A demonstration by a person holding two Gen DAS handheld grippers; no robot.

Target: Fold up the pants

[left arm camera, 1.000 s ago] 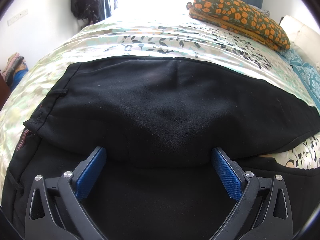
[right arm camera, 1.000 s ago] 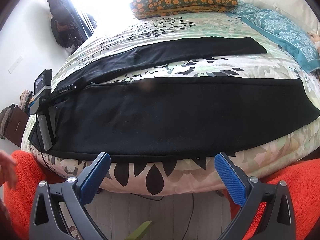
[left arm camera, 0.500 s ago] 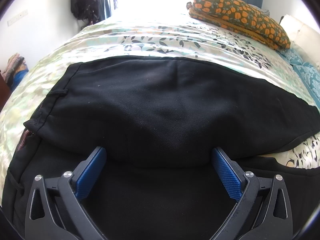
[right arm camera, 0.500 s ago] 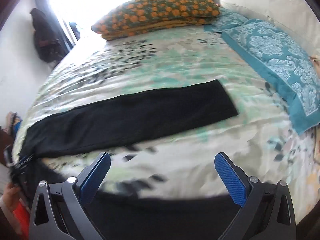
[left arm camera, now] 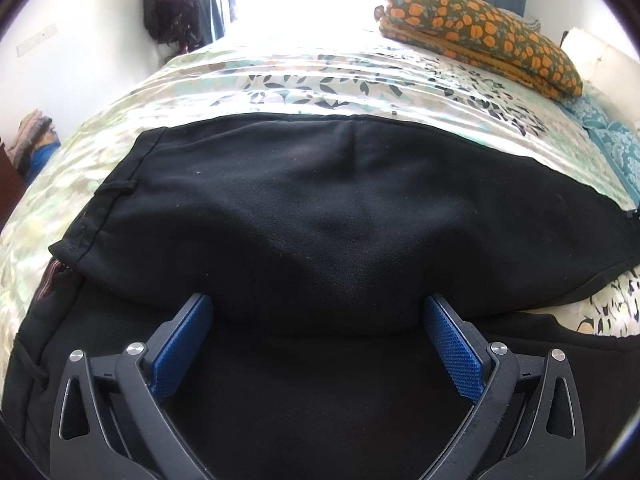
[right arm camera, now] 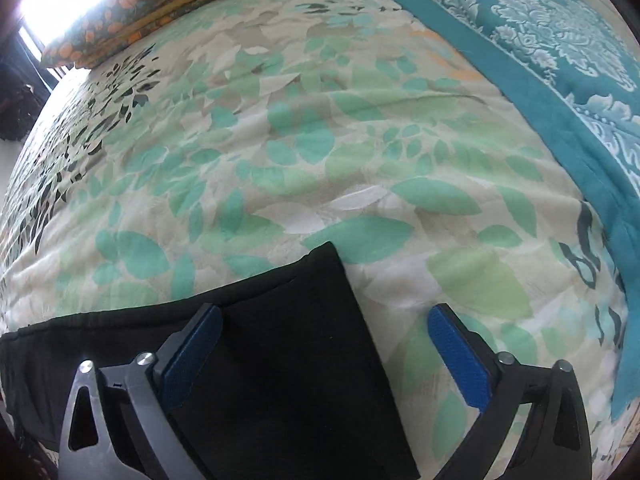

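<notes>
The right gripper (right arm camera: 320, 360), having swung across the bed (right arm camera: 360, 160) to the far leg's cuff, is narrowing its still-open fingers around the black pants (right arm camera: 280, 360), while the left gripper (left arm camera: 320, 340) is waiting wide open over the waist, holding nothing.

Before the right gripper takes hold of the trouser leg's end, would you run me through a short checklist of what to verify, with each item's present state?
1. Hem end of the pants lies flat on the bedspread: ok.
2. Right gripper straddles the hem's side edge: ok, one pad over cloth, the other over bedspread.
3. Right jaws closed on the cloth: not ok; they have just been closing but stand apart.
4. Left gripper is open at the waist end: ok; grip on the cloth: cannot tell.
5. Teal blanket and orange pillow lie off the pants: ok.
</notes>
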